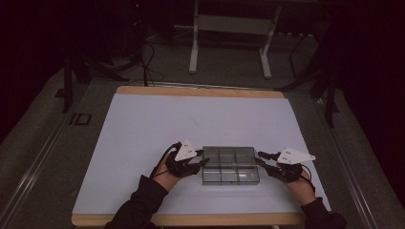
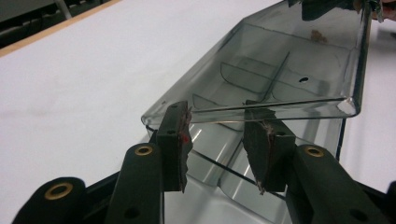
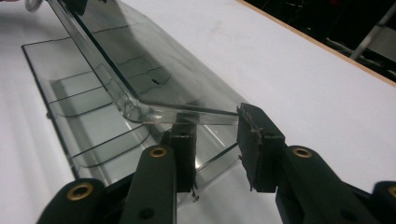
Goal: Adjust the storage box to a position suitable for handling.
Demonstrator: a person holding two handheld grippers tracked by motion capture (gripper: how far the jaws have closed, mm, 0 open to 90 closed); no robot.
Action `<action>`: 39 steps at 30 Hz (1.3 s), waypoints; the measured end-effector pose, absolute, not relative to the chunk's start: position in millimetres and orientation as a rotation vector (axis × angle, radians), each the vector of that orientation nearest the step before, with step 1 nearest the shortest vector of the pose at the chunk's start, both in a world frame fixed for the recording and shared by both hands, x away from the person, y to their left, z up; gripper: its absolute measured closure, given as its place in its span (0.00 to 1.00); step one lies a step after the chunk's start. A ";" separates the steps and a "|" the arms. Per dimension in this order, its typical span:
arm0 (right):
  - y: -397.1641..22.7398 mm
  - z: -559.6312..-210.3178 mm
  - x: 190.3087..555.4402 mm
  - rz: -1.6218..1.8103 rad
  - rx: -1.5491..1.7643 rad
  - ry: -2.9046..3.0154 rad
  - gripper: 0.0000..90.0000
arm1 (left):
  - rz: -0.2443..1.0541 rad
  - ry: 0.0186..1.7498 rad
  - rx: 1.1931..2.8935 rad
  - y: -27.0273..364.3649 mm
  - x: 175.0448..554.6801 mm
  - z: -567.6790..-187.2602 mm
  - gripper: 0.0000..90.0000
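On the white worktop (image 1: 143,133) the clear divided box (image 1: 231,165) sits empty, its raised lid (image 2: 280,60) visible from each gripper, whose fingers (image 2: 173,140) stand narrowly apart at either end, gripping nothing.

My sleeves (image 1: 143,202) are dark; each black gripper carries a grey three-cornered plate (image 1: 185,150), brass-ringed screw holes (image 2: 144,150), worn dark fingers (image 2: 176,140) and a thin black cable (image 1: 161,160)

Legible marks: one. "ID" in dark letters on the grey floor strip (image 1: 79,119) just left of the table (image 1: 143,90) (high view; the characters could also be read "I D"). No other text readable.
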State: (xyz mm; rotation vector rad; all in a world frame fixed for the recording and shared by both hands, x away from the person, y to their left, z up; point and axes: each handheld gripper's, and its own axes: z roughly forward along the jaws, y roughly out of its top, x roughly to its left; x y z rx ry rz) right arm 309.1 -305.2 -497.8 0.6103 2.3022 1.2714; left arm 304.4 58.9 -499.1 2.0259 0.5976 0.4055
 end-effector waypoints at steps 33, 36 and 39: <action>-294.1 -479.1 342.1 1.295 0.707 2.213 0.84 | 0.447 0.693 1.914 52.9 338.8 -487.3 0.82; -291.8 -477.9 345.3 1.286 0.716 2.213 0.84 | 0.440 0.708 1.906 53.0 342.2 -486.9 0.83; -290.3 -477.3 348.4 1.284 0.721 2.211 0.84 | 0.436 0.719 1.901 53.6 344.7 -486.9 0.84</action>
